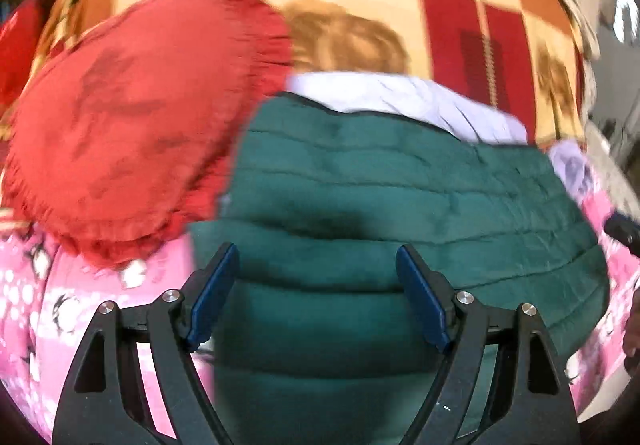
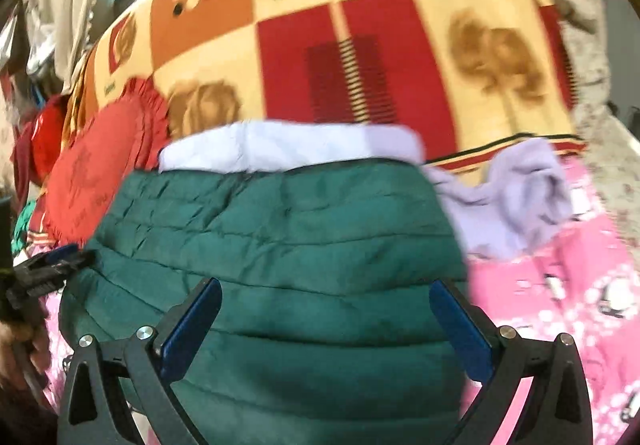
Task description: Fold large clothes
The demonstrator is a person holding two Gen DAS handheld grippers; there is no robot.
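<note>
Left wrist view: your left gripper (image 1: pixel 316 297) hangs over the dark green quilted puffer jacket (image 1: pixel 400 213), jaws spread wide, blue pads (image 1: pixel 214 293) clear of the fabric as far as the blur allows; nothing is pinched between them. Right wrist view: your right gripper (image 2: pixel 326 325) sits the same way, released and parted above the same jacket (image 2: pixel 280 245), with the other tool's tip visible at the jacket's left edge. The jacket lies on the pink penguin-print bedsheet (image 2: pixel 560 305), its far edge overlapping a pale white padded garment (image 2: pixel 288 145) that shows beyond it. Just to the right of the jacket lies a crumpled lilac fleece garment (image 2: pixel 516 197), loose and plainly unfolded. A red round frilled cushion (image 1: pixel 120 125) rests against the jacket's left side, and the orange, red and cream patchwork blanket (image 2: pixel 360 45) covers the bed behind. Judgement: the jacket reads as a compact, roughly rectangular bundle, so you likely have at least one fold laid in, though whether sleeves are tucked under cannot be told. Remaining, by the look of it: any final fold of the jacket, then the lilac piece.
</note>
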